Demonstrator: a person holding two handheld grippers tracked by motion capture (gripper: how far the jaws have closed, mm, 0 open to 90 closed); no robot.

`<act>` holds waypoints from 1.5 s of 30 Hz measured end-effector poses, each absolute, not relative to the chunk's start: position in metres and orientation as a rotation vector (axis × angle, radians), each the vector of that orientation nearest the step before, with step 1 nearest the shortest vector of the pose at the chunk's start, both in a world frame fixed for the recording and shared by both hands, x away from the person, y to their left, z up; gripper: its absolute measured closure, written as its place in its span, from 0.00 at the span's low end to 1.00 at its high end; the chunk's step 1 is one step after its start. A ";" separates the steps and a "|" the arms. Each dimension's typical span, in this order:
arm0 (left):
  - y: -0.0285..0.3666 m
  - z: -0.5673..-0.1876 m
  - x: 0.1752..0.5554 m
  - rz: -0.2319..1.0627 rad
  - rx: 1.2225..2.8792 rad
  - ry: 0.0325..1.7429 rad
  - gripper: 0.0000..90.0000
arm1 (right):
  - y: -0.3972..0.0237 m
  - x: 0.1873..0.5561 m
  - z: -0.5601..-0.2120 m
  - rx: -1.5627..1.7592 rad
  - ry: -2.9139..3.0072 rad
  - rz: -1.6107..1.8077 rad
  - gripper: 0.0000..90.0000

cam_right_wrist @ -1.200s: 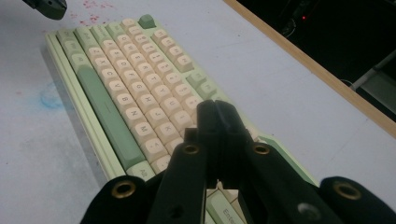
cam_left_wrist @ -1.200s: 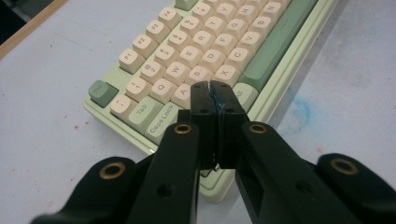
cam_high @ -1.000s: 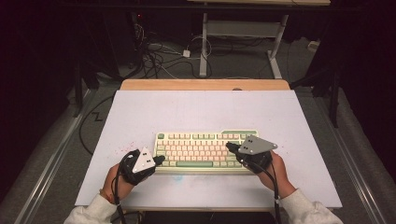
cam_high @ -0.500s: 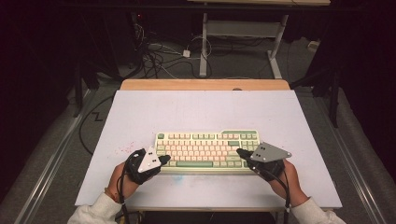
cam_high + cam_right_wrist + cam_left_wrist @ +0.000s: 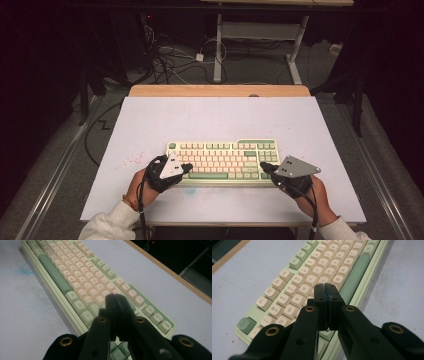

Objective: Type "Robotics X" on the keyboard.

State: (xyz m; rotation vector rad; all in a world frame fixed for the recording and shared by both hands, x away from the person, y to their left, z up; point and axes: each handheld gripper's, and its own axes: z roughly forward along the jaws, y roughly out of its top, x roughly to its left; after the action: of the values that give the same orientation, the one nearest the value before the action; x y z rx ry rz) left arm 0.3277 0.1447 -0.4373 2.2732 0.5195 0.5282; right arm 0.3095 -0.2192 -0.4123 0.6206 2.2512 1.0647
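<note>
The keyboard point(image 5: 223, 162) is the reference landmark. It lies flat on the near half of the white surface point(image 5: 215, 120), long side running left to right, cream keys framed in pale green.

At the keyboard's left end, the left tool point(image 5: 186, 168) points inward over the lower letter rows. The left gripper view shows its jaws pressed together with nothing between them, the joined tip point(image 5: 325, 291) poised above the cream keys just inboard of the green spacebar point(image 5: 355, 275). Whether the tip touches a keycap cannot be told.

At the keyboard's right end, the right tool point(image 5: 264, 168) points inward at the near right corner. The right gripper view shows its jaws likewise closed on nothing, the tip point(image 5: 113, 300) over the cream keys beside the green modifier keys point(image 5: 79, 305).

Step in hand, as judged: both closed tools serve as pointed styluses for pressing keys, one at each end of the keyboard. No key is visibly depressed.

The next move calls for lowering one closed tip squarely onto a single keycap. Keep the jaws together, and descend vertically so the tip does not straddle two neighbouring keys or push the keyboard along the surface.
</note>
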 end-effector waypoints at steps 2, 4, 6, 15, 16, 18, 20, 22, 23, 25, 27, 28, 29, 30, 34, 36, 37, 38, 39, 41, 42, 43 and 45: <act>0.143 -0.438 0.330 0.519 2.278 0.519 0.96 | -0.220 0.309 -0.413 0.618 2.253 1.062 1.00; 0.141 -0.439 0.332 0.509 2.278 0.519 0.96 | -0.220 0.309 -0.413 0.616 2.257 1.060 1.00; 0.139 -0.440 0.334 0.500 2.277 0.520 0.97 | -0.221 0.309 -0.413 0.620 2.258 1.057 1.00; 0.128 -0.447 0.342 0.481 2.313 0.511 0.96 | -0.219 0.309 -0.415 0.611 2.277 1.043 1.00; 0.128 -0.448 0.342 0.480 2.317 0.509 0.96 | -0.219 0.309 -0.415 0.611 2.278 1.041 1.00; 0.127 -0.449 0.343 0.480 2.325 0.508 0.96 | -0.219 0.309 -0.416 0.611 2.279 1.043 1.00; 0.126 -0.450 0.343 0.483 2.330 0.513 0.96 | -0.220 0.309 -0.416 0.611 2.281 1.041 1.00; 0.126 -0.451 0.344 0.480 2.331 0.516 0.96 | -0.219 0.309 -0.416 0.613 2.283 1.039 1.00; 0.126 -0.451 0.344 0.482 2.335 0.514 0.96 | -0.219 0.309 -0.417 0.614 2.284 1.039 1.00; 0.126 -0.453 0.345 0.481 2.339 0.514 0.96 | -0.219 0.310 -0.417 0.609 2.288 1.038 1.00; 0.125 -0.453 0.346 0.479 2.339 0.517 0.96 | -0.218 0.310 -0.418 0.607 2.290 1.037 1.00; 0.125 -0.453 0.346 0.479 2.340 0.516 0.96 | -0.218 0.310 -0.418 0.612 2.291 1.036 1.00; 0.125 -0.453 0.347 0.478 2.340 0.516 0.96 | -0.218 0.310 -0.418 0.611 2.294 1.036 1.00; 0.124 -0.453 0.347 0.479 2.340 0.518 0.96 | -0.217 0.310 -0.418 0.610 2.294 1.034 1.00; 0.122 -0.455 0.348 0.483 2.360 0.506 0.96 | -0.218 0.310 -0.418 0.606 2.292 1.036 1.00; 0.120 -0.457 0.348 0.496 2.381 0.501 0.96 | -0.218 0.310 -0.418 0.613 2.289 1.035 1.00; 0.120 -0.458 0.348 0.506 2.379 0.500 0.97 | -0.218 0.310 -0.418 0.614 2.290 1.035 1.00; 0.121 -0.458 0.348 0.495 2.373 0.509 0.97 | -0.219 0.311 -0.419 0.613 2.292 1.035 1.00; 0.121 -0.458 0.348 0.500 2.375 0.507 0.97 | -0.219 0.311 -0.419 0.613 2.293 1.032 1.00; 0.123 -0.456 0.348 0.506 2.359 0.506 0.96 | -0.218 0.311 -0.419 0.611 2.295 1.032 1.00; 0.123 -0.455 0.347 0.509 2.356 0.508 0.96 | -0.218 0.311 -0.419 0.608 2.294 1.033 1.00; 0.123 -0.454 0.347 0.512 2.352 0.507 0.96 | -0.218 0.310 -0.419 0.613 2.292 1.033 1.00; 0.124 -0.453 0.346 0.519 2.350 0.503 0.96 | -0.219 0.310 -0.418 0.614 2.289 1.037 1.00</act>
State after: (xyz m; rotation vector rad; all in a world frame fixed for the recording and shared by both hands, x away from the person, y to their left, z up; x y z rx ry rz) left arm 0.3461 0.1237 -0.4528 2.3503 0.5031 0.5187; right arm 0.3103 -0.2187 -0.4180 0.6140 2.2886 1.0370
